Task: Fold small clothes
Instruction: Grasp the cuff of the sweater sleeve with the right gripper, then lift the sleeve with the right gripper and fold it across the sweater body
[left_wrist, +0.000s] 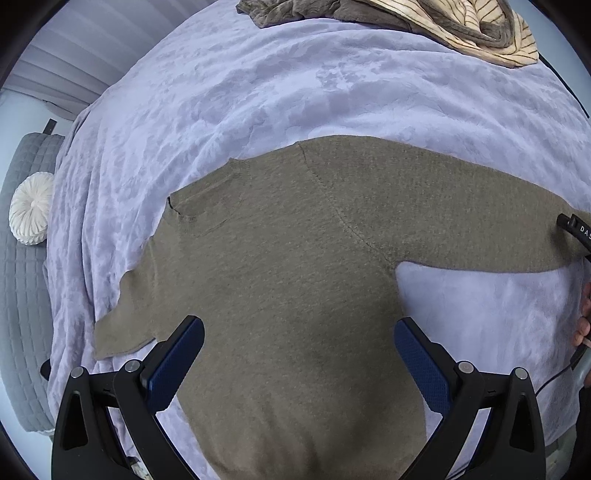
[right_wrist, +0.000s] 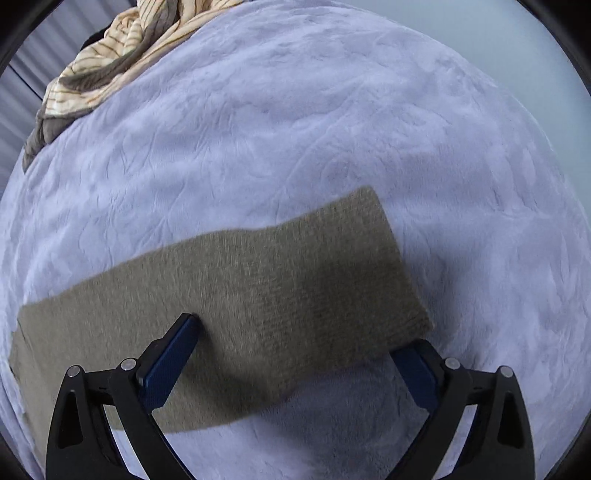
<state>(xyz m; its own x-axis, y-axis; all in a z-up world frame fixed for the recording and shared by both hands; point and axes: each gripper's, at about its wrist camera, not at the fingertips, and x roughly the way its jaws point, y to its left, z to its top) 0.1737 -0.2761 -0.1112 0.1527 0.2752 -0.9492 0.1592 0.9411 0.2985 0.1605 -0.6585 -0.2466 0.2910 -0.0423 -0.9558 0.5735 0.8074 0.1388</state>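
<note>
sweater: olive knit (left_wrist: 295, 258), flat on the lavender bed blanket (left_wrist: 258, 92)
left gripper (left_wrist: 299, 345): fingers wide apart, nothing held
right gripper (right_wrist: 299, 338): fingers apart, straddling the sleeve (right_wrist: 258, 291)
writing: "DAS" on a black part (left_wrist: 578, 230), rest cut off

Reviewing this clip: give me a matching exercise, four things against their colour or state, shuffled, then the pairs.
Things:
1. sweater
2. blanket
3. striped cloth
4. round cushion

Descriptions:
A. crumpled at the far edge
B. white, beside the bed
C. olive, spread flat
D. pale lilac, under everything

Pairs: 1-C, 2-D, 3-A, 4-B
</note>
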